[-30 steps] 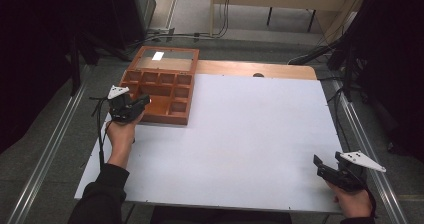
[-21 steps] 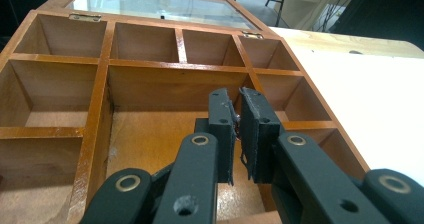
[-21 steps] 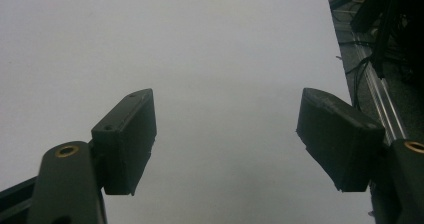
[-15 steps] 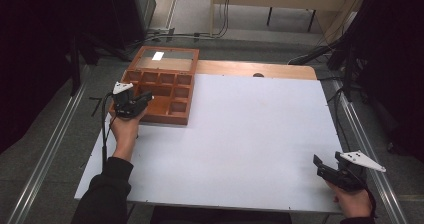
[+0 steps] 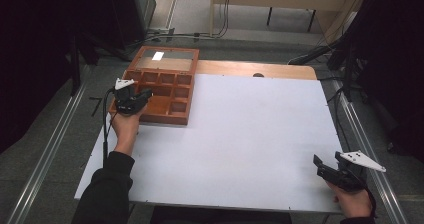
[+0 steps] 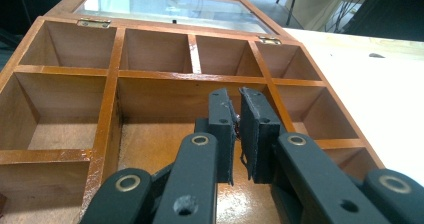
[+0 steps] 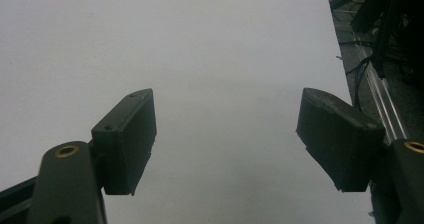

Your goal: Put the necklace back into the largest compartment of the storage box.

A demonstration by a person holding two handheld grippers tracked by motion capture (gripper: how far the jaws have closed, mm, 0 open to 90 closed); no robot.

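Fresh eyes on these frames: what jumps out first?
The wooden compartment box at the table's far left corner stands out, its glass lid laid open behind it and its compartments looking empty. The left gripper hangs over the box's large middle compartment with its jaws shut. The right gripper sits apart at the near right edge of the white tabletop, jaws wide open over bare surface.
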